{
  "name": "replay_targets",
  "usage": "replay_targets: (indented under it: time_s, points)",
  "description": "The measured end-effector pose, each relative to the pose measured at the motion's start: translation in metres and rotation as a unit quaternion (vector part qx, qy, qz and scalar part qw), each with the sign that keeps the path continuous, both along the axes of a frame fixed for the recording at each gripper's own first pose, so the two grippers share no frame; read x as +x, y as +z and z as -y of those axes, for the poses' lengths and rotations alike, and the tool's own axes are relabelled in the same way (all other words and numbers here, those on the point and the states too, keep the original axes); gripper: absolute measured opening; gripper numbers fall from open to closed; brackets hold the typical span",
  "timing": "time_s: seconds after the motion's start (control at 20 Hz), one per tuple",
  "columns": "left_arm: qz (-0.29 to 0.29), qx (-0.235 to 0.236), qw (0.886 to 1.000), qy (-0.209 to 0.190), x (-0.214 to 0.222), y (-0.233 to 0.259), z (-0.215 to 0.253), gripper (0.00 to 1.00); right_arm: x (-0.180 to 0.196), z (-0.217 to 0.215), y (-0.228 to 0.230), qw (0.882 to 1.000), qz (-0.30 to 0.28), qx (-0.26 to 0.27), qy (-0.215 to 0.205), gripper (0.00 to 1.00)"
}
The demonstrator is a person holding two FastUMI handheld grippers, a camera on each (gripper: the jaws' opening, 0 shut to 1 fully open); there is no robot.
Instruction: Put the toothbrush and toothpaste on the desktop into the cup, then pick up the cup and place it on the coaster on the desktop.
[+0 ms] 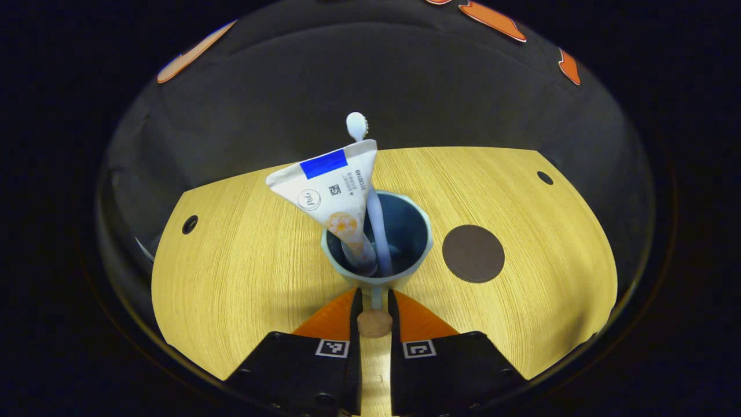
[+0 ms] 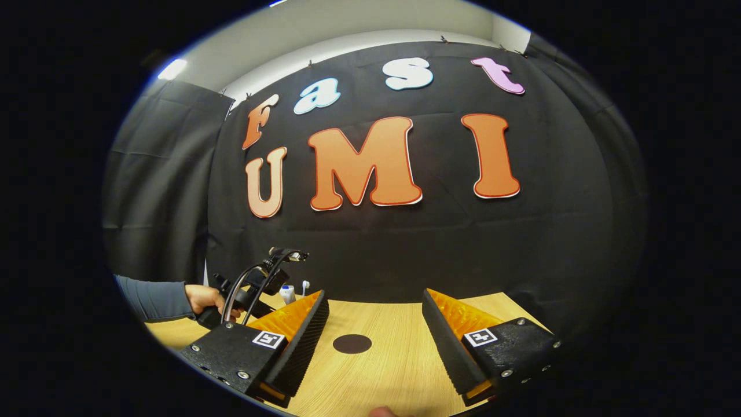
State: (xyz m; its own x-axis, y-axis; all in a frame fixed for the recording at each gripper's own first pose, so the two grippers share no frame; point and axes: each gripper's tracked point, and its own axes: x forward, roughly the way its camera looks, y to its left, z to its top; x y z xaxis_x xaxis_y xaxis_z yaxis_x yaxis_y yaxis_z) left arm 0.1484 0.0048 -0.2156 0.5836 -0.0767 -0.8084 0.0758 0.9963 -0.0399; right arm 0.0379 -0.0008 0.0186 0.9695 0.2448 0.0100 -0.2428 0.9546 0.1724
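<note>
A pale blue cup stands on the wooden desktop right in front of my left gripper. A white toothpaste tube and a white toothbrush lean inside it. My left gripper is shut on the cup's handle, which ends in a round wooden knob. The dark round coaster lies just right of the cup. In the right gripper view my right gripper hangs open above the desktop with the coaster below and between its fingers; the toothpaste and toothbrush show far left.
A person's hand and grey sleeve hold the left gripper at the desktop's left side in the right gripper view. Black cloth walls close the booth behind the table. Small holes mark the desktop's far corners.
</note>
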Motion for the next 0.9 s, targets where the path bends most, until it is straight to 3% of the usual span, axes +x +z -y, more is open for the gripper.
replay_targets:
  time_s: [0.4,0.9]
  points:
    - [0.033,-0.009,0.999,-0.033,0.004,-0.003,-0.001,0.19,-0.005,0.02,0.006,1.0,0.006,0.014,-0.02,0.96]
    - [0.018,-0.025,0.996,-0.083,-0.008,0.002,-0.007,0.19,-0.02,0.049,-0.009,0.999,-0.005,0.015,-0.043,0.96]
